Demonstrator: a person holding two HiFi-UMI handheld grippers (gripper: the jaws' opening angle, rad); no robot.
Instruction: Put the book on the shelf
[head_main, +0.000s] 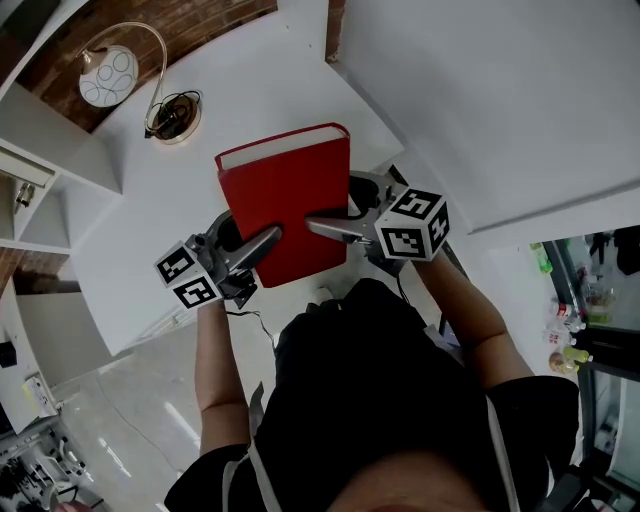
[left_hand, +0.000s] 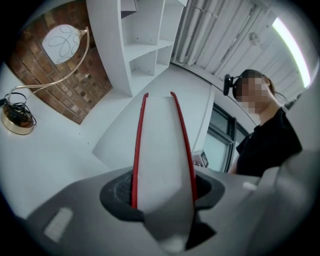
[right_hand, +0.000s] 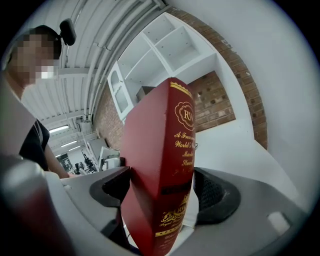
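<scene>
Red hardback book is held between both grippers over the near part of the white tabletop. It looks lifted clear, not resting, with the cover facing up toward the head view.

Left gripper takes the page-edge side. Its fingers are clamped on the book, one on each cover, with the white page block running up between them. Right gripper takes the spine side. Its fingers are also closed onto the covers, with the spine toward its camera.

The two-sided grip probably spreads the weight of a thick book and keeps the covers shut so it can't flop open while carried. Holding opposite edges also leaves the far end free, which should help it slide in.

The white shelf stands at the tabletop's far-left side, well apart from the book, so the book isn't placed yet.

A gold-stemmed lamp sits on the tabletop beyond the book, near the likely path, so it is something to mind.

Writing: gold script on the spine reads "A Fre…", "World's" and two more lines I can't make out. There is a gold crest above with letters like "RW" and more gold ornament lower down, too small to read. The black-and-white square marker cubes on the grippers carry no text.
</scene>
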